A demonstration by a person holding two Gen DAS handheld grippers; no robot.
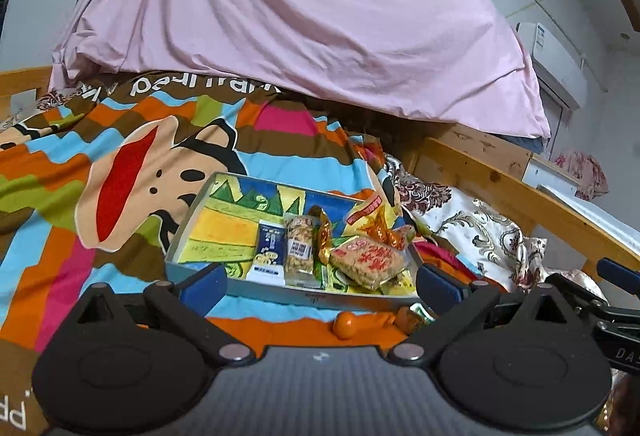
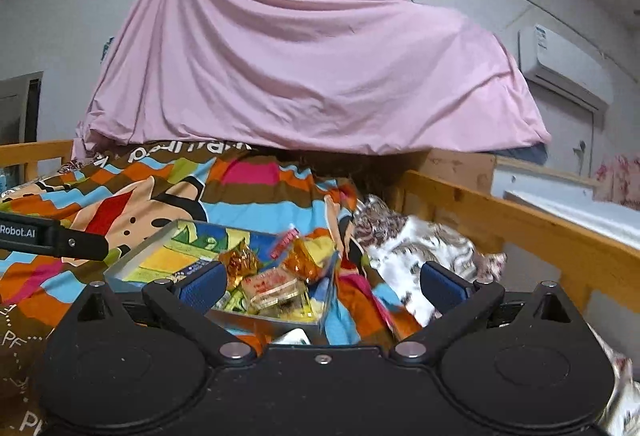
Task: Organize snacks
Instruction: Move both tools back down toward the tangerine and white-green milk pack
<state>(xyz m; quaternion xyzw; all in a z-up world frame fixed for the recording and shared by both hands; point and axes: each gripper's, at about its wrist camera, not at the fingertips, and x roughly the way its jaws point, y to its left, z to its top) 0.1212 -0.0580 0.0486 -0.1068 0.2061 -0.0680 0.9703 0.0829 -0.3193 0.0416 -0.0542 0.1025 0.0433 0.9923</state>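
A shallow grey tray [image 1: 188,213] with a colourful picture bottom lies on the bed. It holds several snack packs: a blue-white bar [image 1: 267,248], a clear nut bar [image 1: 299,246], a gold-wrapped candy [image 1: 325,236], a rice-cracker pack with red print [image 1: 370,256] and an orange bag [image 1: 376,222]. An orange wrapped candy [image 1: 347,324] and another small pack [image 1: 414,316] lie on the blanket in front of the tray. My left gripper [image 1: 320,286] is open and empty, just before the tray's near wall. My right gripper [image 2: 320,286] is open and empty over the tray's [image 2: 136,256] right near corner.
A colourful cartoon blanket [image 1: 120,175] covers the bed. A pink sheet [image 1: 300,15] hangs behind. A wooden bed rail [image 1: 500,187] runs along the right, with a floral cloth [image 1: 472,228] beside it. The left gripper's arm [image 2: 48,236] shows at the left of the right wrist view.
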